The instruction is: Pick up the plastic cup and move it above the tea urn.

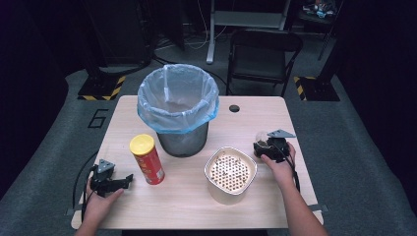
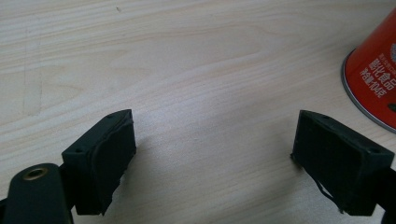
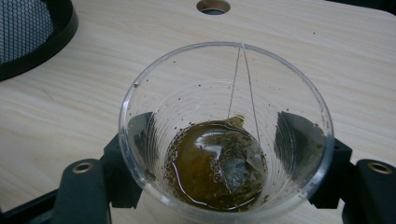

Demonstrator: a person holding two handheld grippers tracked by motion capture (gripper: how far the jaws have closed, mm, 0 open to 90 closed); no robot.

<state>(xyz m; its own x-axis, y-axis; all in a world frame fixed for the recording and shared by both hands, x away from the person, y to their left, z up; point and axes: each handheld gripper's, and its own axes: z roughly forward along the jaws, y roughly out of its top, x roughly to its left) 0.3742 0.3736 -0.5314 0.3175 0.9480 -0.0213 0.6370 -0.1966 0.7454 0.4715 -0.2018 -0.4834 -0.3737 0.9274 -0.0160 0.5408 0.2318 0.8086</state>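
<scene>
So from the high view, the table (image 1: 147,211) has a lined bin (image 1: 178,109) at the back middle, a red chip can (image 1: 146,159) standing left of it, and a pot with a strainer insert (image 1: 230,173) in front to the right. The right gripper (image 1: 266,145) sits just right of that pot, wrapped around a clear cup (image 1: 261,134); the left gripper (image 1: 112,182) rests low on the table near the can, not touching it. In the left gripper view those jaws stand wide apart over bare wood with nothing between them, and just the can's bottom edge (image 2: 373,79) peeks in from the right. The right gripper view is the interesting one: the cup (image 3: 226,130) sits squarely between the jaws, both pads look snug against its walls, so I'd call it gripped. Inside there's brown tea and a soggy teabag (image 3: 236,165) with its string over the rim. It looks upright and near the tabletop, hard to say if it's lifted. My read: the grab is basically done, but nothing's been emptied yet, so the pour through the strainer and binning the rest are still to do.
</scene>
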